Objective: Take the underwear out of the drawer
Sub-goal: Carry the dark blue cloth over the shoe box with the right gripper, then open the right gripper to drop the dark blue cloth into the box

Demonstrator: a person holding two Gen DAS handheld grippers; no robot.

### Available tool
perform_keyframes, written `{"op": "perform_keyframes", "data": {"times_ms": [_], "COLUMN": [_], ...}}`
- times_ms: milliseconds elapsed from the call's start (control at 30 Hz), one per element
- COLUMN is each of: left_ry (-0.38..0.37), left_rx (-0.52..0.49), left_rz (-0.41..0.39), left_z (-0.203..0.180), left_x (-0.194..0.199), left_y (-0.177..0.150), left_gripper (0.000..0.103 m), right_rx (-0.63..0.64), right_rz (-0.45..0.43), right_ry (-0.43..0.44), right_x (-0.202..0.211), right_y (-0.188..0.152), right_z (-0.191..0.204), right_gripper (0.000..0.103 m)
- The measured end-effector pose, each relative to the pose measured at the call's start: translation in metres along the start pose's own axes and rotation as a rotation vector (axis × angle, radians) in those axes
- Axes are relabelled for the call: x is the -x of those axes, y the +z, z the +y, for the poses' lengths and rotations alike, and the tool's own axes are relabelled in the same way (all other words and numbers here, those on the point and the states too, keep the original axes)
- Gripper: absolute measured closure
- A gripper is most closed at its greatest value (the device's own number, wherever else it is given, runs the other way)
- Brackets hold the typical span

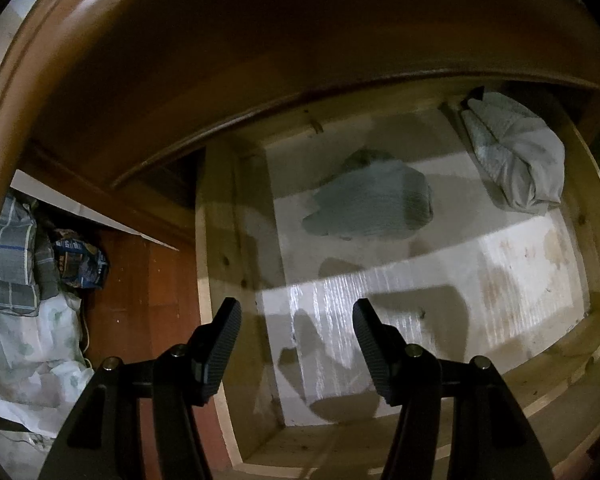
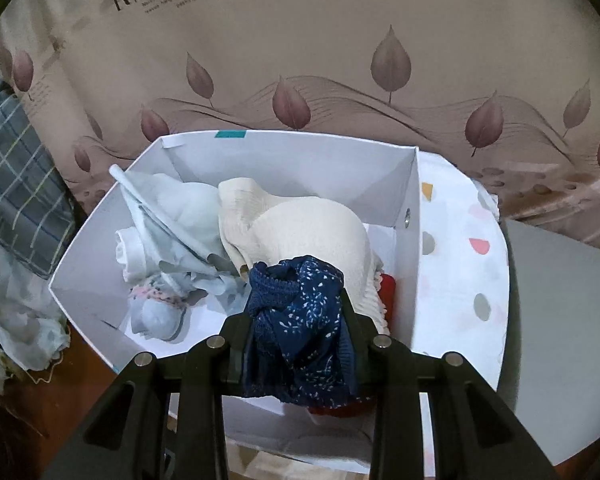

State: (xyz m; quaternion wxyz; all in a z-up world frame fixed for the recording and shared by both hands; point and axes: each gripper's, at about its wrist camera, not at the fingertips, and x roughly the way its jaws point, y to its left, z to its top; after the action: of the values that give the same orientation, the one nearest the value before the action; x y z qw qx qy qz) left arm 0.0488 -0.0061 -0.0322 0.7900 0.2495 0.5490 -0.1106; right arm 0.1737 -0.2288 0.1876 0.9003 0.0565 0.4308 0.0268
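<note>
In the left wrist view an open wooden drawer (image 1: 216, 240) has a white liner. A grey-green piece of underwear (image 1: 372, 204) lies in its middle and a pale grey folded piece (image 1: 516, 156) lies at its far right corner. My left gripper (image 1: 296, 316) is open and empty above the drawer's near end. In the right wrist view my right gripper (image 2: 296, 312) is shut on dark blue patterned underwear (image 2: 300, 320), held over a white box (image 2: 414, 248). The box holds a cream garment (image 2: 300, 228), pale blue pieces (image 2: 172, 220) and something red (image 2: 388, 292).
The dresser's brown top edge (image 1: 180, 60) overhangs the drawer. Plaid cloth (image 1: 8, 256) and white floral fabric (image 1: 24, 352) lie on the red-brown floor at the left. A leaf-print bed sheet (image 2: 300, 60) hangs behind the box; a grey surface (image 2: 560, 320) is at the right.
</note>
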Motion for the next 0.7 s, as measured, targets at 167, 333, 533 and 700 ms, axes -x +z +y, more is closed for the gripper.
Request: {"op": "perform_keyframes", "data": {"times_ms": [167, 333, 533, 700], "left_ry": [-0.003, -0.005, -0.012, -0.013], "left_rx": [0.000, -0.002, -0.007, -0.001], "left_rz": [-0.006, -0.012, -0.017, -0.012], "left_z": [0.000, -0.001, -0.003, -0.003], "left_x": [0.001, 0.005, 0.005, 0.003], "left_y": [0.001, 0.002, 0.002, 0.003], "left_gripper": [0.043, 0.043, 0.043, 0.043], "right_rx": [-0.011, 0.011, 0.008, 0.030], "right_rz": [0.019, 0.020, 0.012, -0.015], "right_ry": [-0.002, -0.023, -0.033, -0.039], "right_x": [-0.012, -0.014, -0.010, 0.003], "right_y": [0.000, -0.001, -0.006, -0.015], "right_z": [0.002, 0.009, 0.013, 0.017], "right_gripper": [0.070, 0.066, 0.056, 0.033]}}
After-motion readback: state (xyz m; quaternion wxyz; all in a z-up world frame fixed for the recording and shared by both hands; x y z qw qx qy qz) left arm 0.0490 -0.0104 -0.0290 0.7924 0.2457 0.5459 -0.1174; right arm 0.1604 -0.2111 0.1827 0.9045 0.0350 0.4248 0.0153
